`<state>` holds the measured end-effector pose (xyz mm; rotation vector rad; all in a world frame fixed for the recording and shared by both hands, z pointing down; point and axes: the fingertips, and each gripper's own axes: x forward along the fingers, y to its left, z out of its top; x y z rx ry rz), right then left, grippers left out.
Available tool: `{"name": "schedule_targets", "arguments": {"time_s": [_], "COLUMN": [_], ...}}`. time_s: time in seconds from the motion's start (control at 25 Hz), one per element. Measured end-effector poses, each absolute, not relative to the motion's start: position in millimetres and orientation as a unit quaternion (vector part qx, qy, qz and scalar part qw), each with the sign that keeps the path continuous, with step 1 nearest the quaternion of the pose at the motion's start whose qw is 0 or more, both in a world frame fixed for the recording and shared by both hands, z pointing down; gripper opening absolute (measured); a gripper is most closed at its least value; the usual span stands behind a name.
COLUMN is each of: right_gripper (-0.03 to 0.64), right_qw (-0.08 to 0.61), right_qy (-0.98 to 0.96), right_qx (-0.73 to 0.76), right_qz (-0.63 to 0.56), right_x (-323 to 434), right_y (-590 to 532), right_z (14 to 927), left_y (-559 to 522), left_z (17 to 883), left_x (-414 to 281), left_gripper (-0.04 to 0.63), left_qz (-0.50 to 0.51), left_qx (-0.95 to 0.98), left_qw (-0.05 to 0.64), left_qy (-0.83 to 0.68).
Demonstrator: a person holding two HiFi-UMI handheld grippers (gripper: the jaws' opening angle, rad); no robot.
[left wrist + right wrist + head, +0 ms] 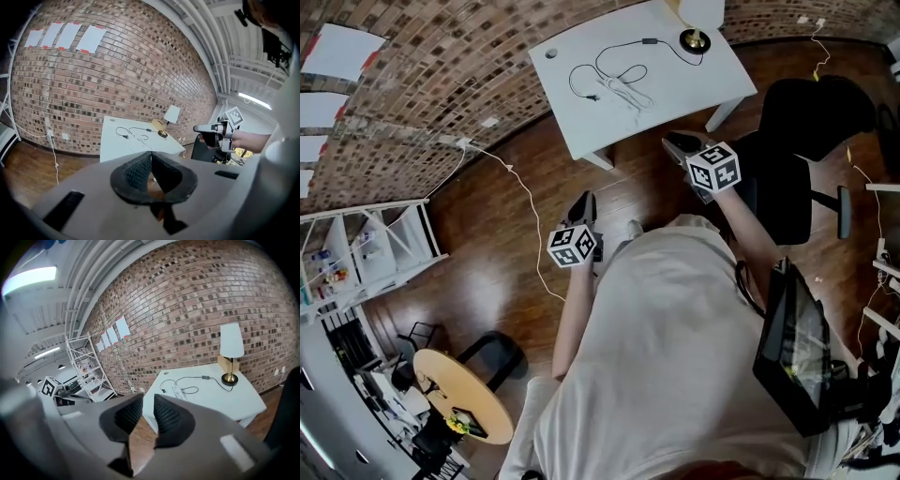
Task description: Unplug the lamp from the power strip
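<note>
- Looking like a lab or studio workspace in a converted industrial building.
- Running along one side: a bare brick wall with sheets of paper taped up.
- Hanging overhead: exposed pipes and a strip light.
- Standing on a wooden floor: a white worktop, a black office chair, a round table, a stocked metal rack.
</note>
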<state>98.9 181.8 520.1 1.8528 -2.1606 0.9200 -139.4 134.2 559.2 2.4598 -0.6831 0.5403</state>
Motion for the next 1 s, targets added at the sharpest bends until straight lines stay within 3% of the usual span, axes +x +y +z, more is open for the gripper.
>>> {"name": "schedule_targets", "arguments": {"time_s": [1.0], "right_gripper": [0.109], "right_qw": [0.081], "right_qy": [-0.723], "right_qx": [0.592], "right_qz": [0.347], "right_x": [233.9], "right_y": [295.2], "right_z": [581.0], "left_y": [280.3], "left_z": [592.3], "left_x": [-37.8], "left_gripper": [0.005], "left_qz": [0.229], "left_qx": [0.876], "left_qw": [0.292], "left_qy": [-0.306]}}
